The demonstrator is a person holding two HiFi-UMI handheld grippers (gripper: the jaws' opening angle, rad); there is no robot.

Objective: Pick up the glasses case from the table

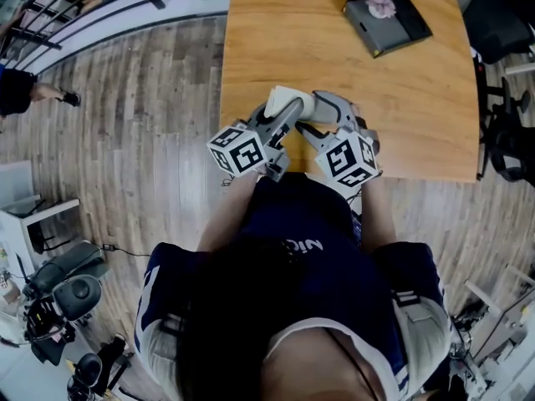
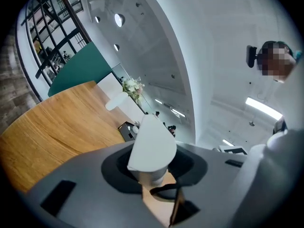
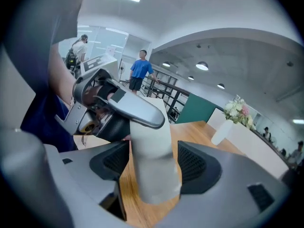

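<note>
Left tongs point(image 2: 152, 172) and right tongs point(image 3: 153, 163) both pinch the case point(image 1: 291, 103). Its long axis points straight out from my right tongs; left has the far end.

I seem to be working in a big open-plan office hall: a wooden desk point(image 1: 401, 115) on plank flooring point(image 1: 142, 140), black railings point(image 3: 166, 94), a teal partition point(image 3: 202, 110), round ceiling lights point(image 3: 202, 66) overhead, and people point(image 3: 141, 70) standing about.

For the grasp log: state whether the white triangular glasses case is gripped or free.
Gripped. The right gripper pinches the white triangular glasses case between its pads; the left gripper clamps its other end.
</note>
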